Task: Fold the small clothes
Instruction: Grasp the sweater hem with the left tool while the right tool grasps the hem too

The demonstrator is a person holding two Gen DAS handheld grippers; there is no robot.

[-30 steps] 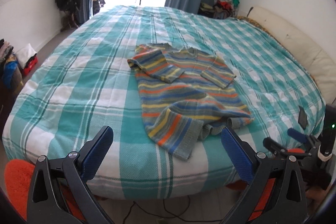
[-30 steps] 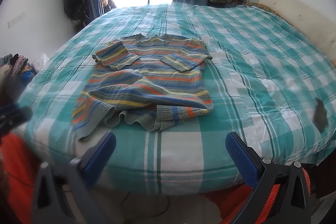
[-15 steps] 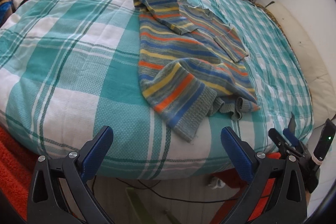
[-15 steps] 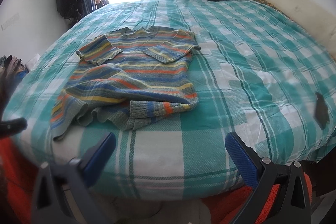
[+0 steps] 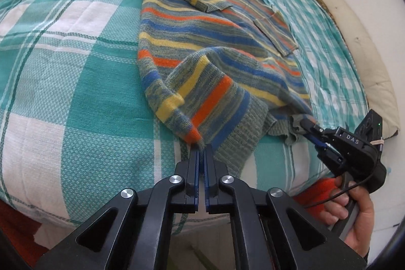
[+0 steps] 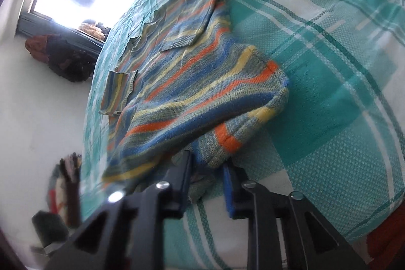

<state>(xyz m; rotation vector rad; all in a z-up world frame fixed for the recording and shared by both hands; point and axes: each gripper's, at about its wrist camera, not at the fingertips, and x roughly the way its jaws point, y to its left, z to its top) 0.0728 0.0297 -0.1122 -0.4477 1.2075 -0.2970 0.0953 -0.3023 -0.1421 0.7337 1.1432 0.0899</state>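
Striped sweater (image 5: pixel 202 47) lies on the bed (image 5: pixel 63 72) with its hem at the near edge of the mattress and its sleeves folded in across the chest, toward the far side.

Left gripper (image 5: pixel 201 152): jaws have just been closing and now stand all but together, pinching the tip of the hem corner that is turned up toward the camera — the knit enters between the blue pads (image 5: pixel 196 163).

Right gripper (image 6: pixel 206 163): jaws have just been closing; a bunched fold of the other hem corner sits between them, and the left wrist view shows its tips clamped on that fabric at the near edge of the bed. That view also shows a hand (image 5: pixel 354 214) around its handle.

The right wrist view is motion-blurred.
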